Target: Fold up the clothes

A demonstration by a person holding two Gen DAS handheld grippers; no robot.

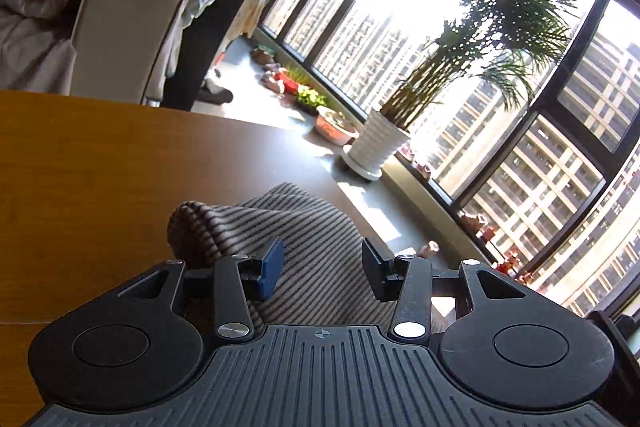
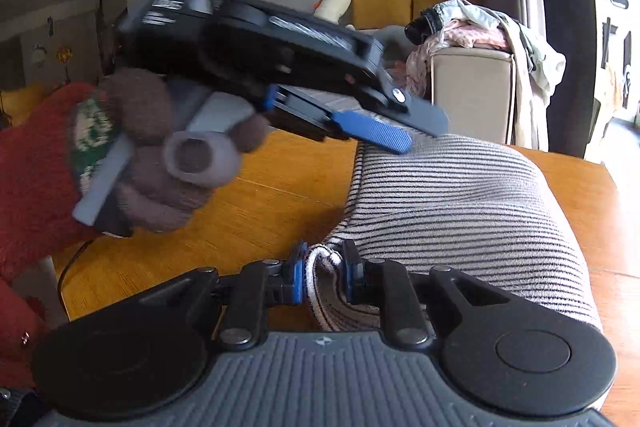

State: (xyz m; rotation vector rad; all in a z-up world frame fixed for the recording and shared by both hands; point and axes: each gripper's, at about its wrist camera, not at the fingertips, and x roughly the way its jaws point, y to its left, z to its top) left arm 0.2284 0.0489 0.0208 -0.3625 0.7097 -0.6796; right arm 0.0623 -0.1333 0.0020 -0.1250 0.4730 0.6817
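A black-and-white striped garment (image 2: 460, 211) lies bunched on the wooden table (image 2: 256, 211); it also shows in the left wrist view (image 1: 304, 227). My right gripper (image 2: 322, 277) is shut on a folded edge of the garment near the table's front. My left gripper (image 1: 322, 269) is open just above the garment, with cloth under its fingers but not pinched. In the right wrist view the left gripper (image 2: 396, 129) hovers over the garment's far edge, held by a gloved hand (image 2: 168, 155).
A beige chair (image 2: 472, 87) heaped with clothes stands beyond the table. A yellow sofa (image 2: 400, 5) sits against the wall. A potted palm (image 1: 380, 143) and small pots stand along the window sill. The table edge (image 1: 320, 167) runs close to the garment.
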